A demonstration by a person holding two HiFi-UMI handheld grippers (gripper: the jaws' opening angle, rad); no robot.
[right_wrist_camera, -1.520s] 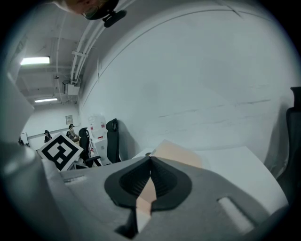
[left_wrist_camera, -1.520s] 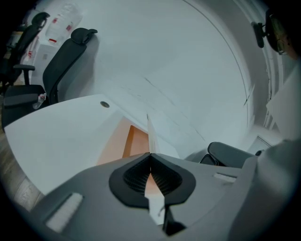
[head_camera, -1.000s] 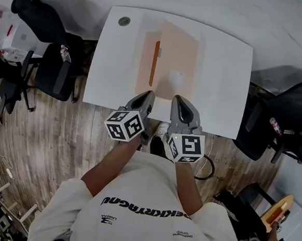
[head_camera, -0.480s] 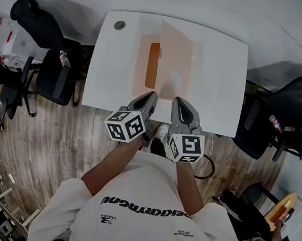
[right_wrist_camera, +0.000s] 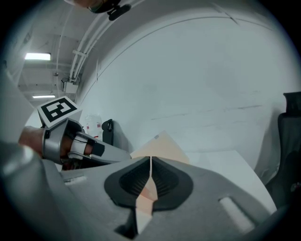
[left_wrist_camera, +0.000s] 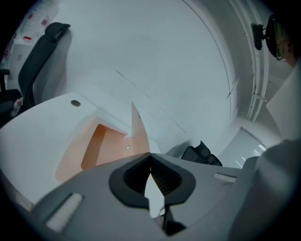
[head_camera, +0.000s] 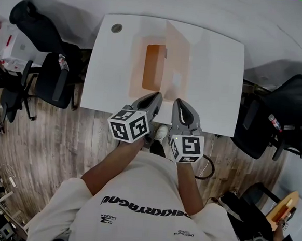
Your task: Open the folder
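Observation:
A translucent orange folder lies on the white table. Its cover stands raised, hinged along the right side, so the orange inside shows. My left gripper is at the folder's near edge, shut on the cover. In the left gripper view the thin cover runs edge-on between the closed jaws of that gripper. My right gripper is just to the right, also shut. In the right gripper view a peach sheet of the folder sits pinched in that gripper.
A round cable hole is at the table's far left corner. Black office chairs stand to the left and right of the table. Wooden floor lies below the near edge, close to the person's body.
The cover has swung up from nearly flat to steeply raised, and much more of the orange inside shows. The left gripper has shifted slightly right and up.

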